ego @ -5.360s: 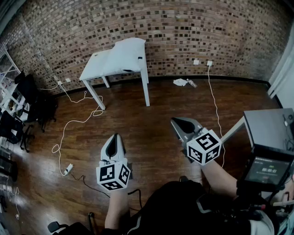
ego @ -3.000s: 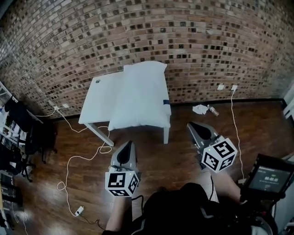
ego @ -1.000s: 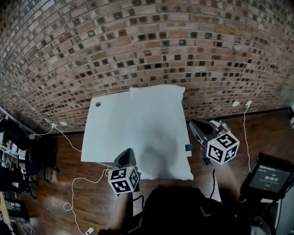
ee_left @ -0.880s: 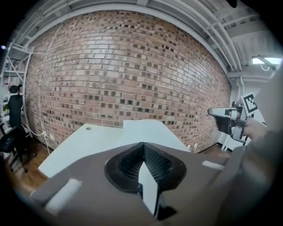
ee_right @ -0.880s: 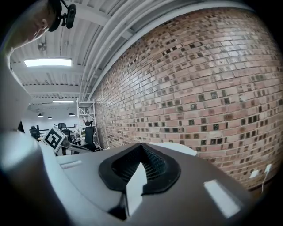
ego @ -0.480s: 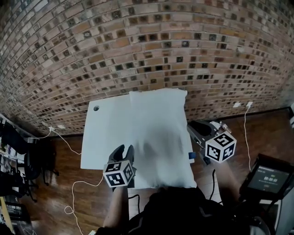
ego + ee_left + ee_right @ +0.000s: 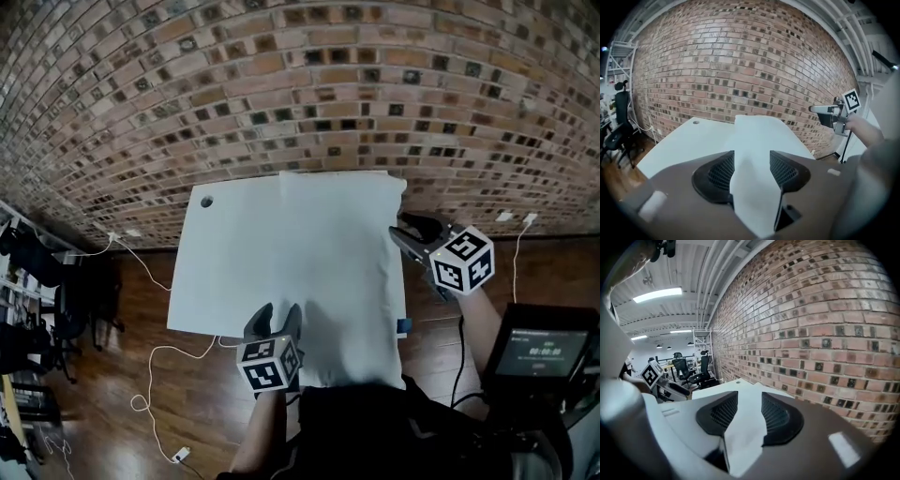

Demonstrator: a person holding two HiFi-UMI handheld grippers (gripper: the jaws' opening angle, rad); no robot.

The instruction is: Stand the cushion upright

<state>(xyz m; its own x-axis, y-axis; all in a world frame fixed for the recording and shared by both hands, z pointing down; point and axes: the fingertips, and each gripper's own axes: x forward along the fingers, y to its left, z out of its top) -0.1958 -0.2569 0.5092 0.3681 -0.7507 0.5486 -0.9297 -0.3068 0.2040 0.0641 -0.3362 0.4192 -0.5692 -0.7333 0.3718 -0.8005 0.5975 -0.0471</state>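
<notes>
Cushion (image 7: pixel 337 267) lies flat — near edge at left gripper (image 7: pixel 275 315), right edge at right gripper (image 7: pixel 406 229), both jaws opening, gripping nothing.

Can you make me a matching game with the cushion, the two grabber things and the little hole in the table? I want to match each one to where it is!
Things:
1. cushion
2. left gripper
3. right gripper
4. small hole

Places:
A. far left corner of the table
B. at the cushion's right edge
C. lying flat on the table's right part
D. at the cushion's near edge

Pairs: 1-C, 2-D, 3-B, 4-A.

Both grippers' jaws have just been opening. The cushion shows in each gap, not pinched.
</notes>
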